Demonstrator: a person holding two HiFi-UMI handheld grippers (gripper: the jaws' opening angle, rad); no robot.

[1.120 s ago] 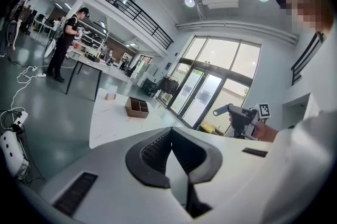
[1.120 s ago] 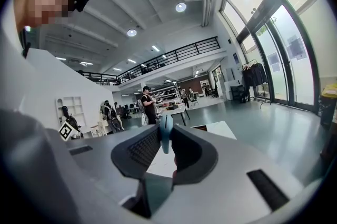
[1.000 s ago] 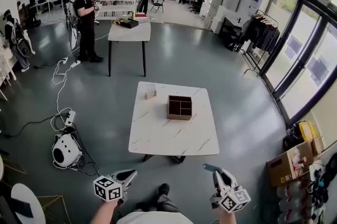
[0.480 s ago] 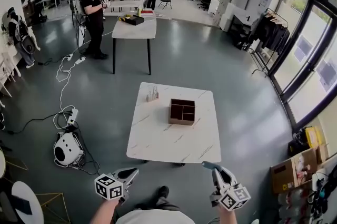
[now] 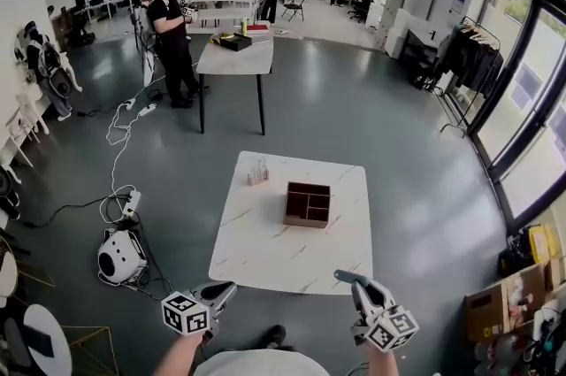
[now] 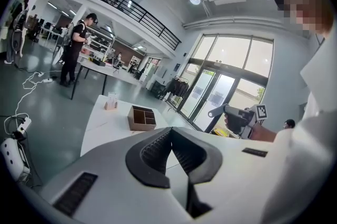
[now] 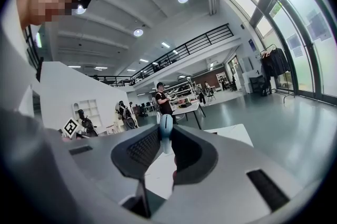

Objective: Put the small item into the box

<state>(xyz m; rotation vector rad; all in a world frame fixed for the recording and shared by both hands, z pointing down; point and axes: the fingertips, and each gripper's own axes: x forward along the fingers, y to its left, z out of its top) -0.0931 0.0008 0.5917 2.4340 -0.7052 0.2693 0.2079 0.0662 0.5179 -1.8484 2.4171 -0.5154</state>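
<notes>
A brown box [image 5: 307,204] with several compartments stands on the white marble table [image 5: 265,250], right of its middle. At the table's far left a small rack [image 5: 257,173] holds upright pieces. My right gripper [image 5: 347,279] hovers short of the table's near edge, shut on a small light-blue item [image 7: 165,134] that sticks out past its tips. My left gripper [image 5: 225,287] is at the lower left, also short of the table, shut with nothing in it. The left gripper view shows the box [image 6: 141,118], the rack [image 6: 110,102] and the right gripper [image 6: 218,110].
Beyond stands a second white table [image 5: 234,60] with a person in black [image 5: 172,42] beside it. Cables and a round white device [image 5: 119,257] lie on the floor at left. Cardboard boxes [image 5: 506,305] sit at the right by the windows.
The table and box have drawn nearer in the head view. Both grippers have come forward towards the table's near edge, their jaws unchanged.
</notes>
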